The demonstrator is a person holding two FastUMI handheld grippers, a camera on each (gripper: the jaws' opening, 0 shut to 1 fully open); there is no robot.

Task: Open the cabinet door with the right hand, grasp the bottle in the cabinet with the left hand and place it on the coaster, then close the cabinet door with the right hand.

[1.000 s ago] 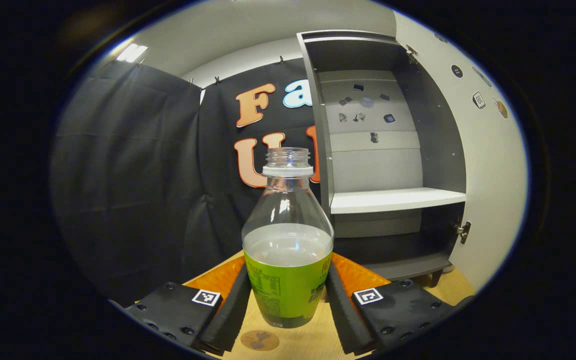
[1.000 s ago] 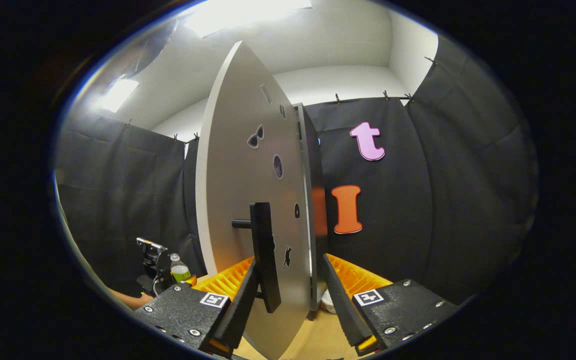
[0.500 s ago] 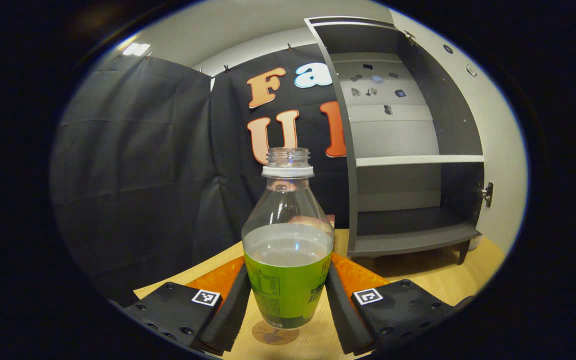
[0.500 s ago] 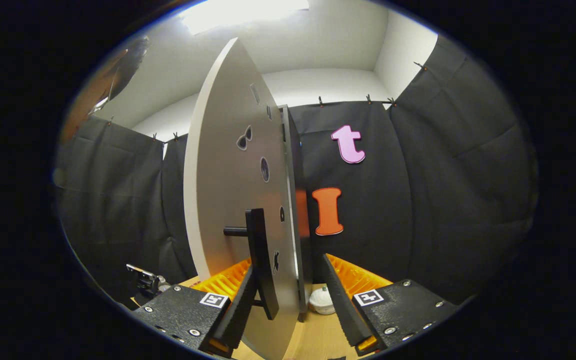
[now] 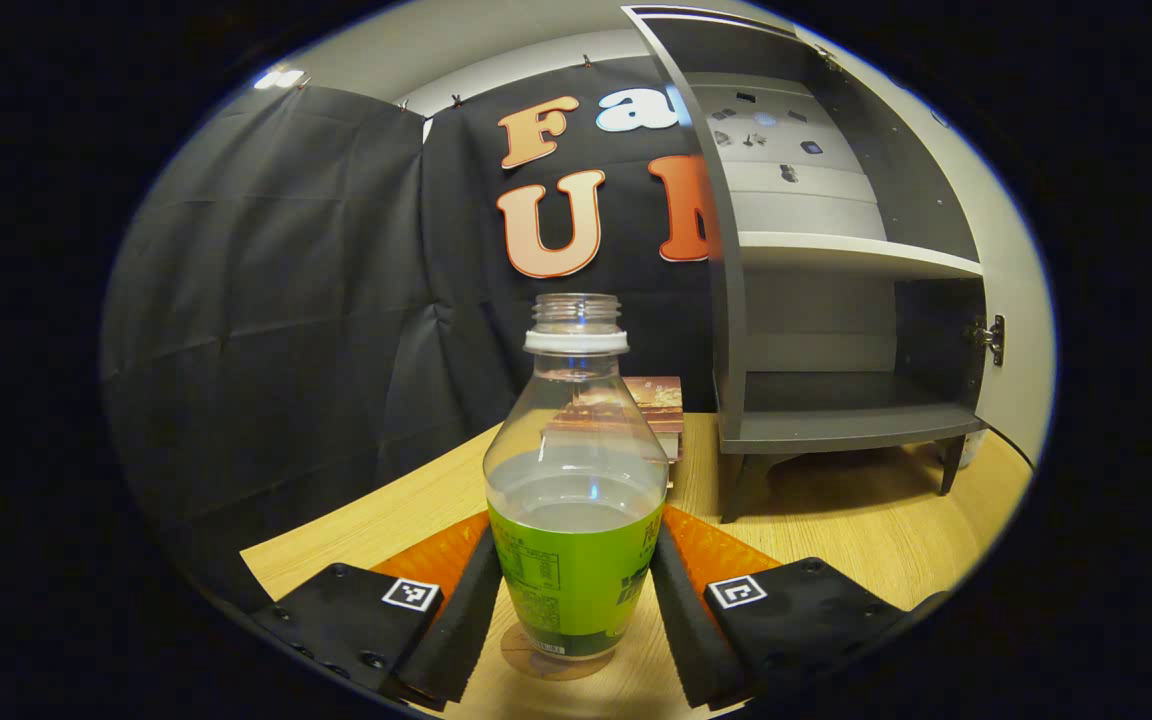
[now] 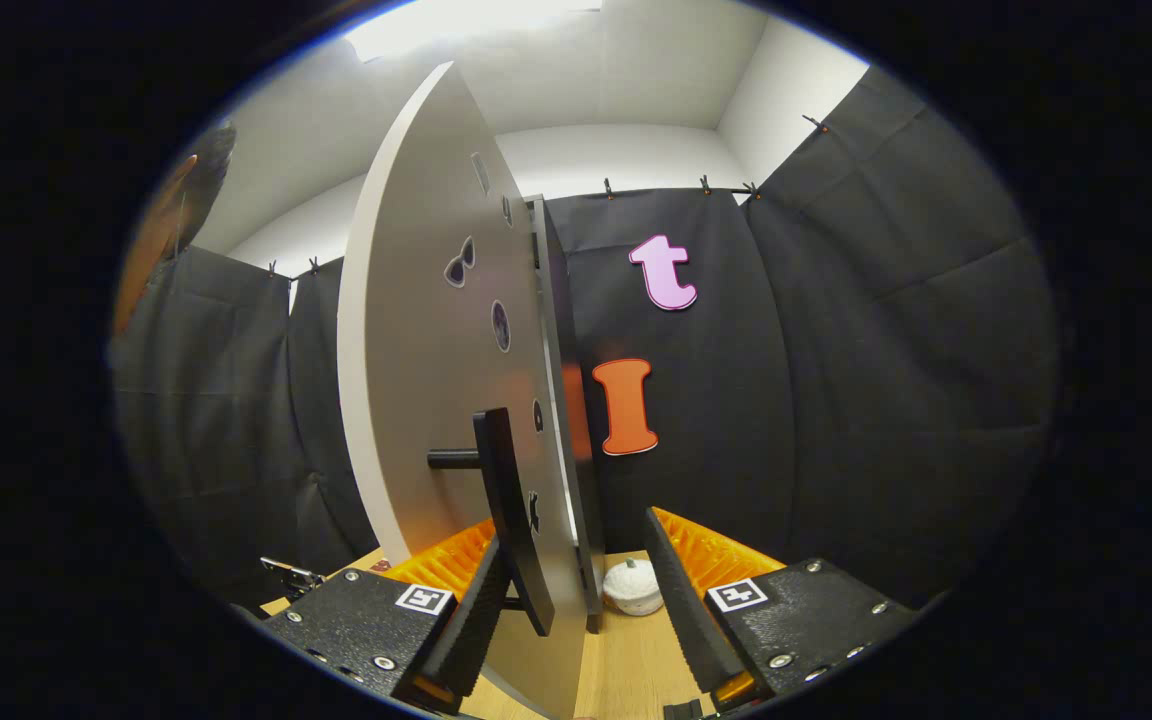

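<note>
The clear green-labelled plastic bottle (image 5: 576,490) is clenched by the left claw (image 5: 576,625) above the round brown coaster (image 5: 556,660); the white cabinet door's (image 6: 436,400) edge is straddled by the released right claw (image 6: 576,610).

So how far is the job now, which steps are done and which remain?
Done: the door stands open and the bottle is out of the cabinet. In hand: the left gripper holds the bottle right over the coaster; whether it has touched down I cannot tell. Left: release it, then close the door with the right gripper, open around the door's edge.
</note>
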